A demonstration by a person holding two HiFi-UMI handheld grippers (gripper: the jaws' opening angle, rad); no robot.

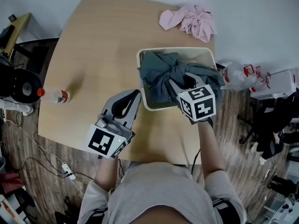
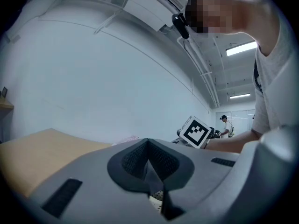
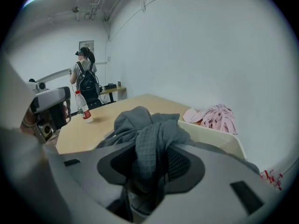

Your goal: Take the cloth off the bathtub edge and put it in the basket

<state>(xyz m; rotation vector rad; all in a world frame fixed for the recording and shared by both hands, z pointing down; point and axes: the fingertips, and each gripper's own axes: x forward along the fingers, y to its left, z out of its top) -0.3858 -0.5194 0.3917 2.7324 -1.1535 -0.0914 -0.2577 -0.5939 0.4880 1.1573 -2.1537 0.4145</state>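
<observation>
A dark grey cloth with a fine waffle-check weave sits between the black pads of the light grey right gripper. Just beyond those jaws the basket is cream, and past it lies a pale pink cloth. To the jaws' left the table is pale wood and carries a clear bottle with a red cap and a red label.

one grey cloth, one pink cloth, one basket
</observation>
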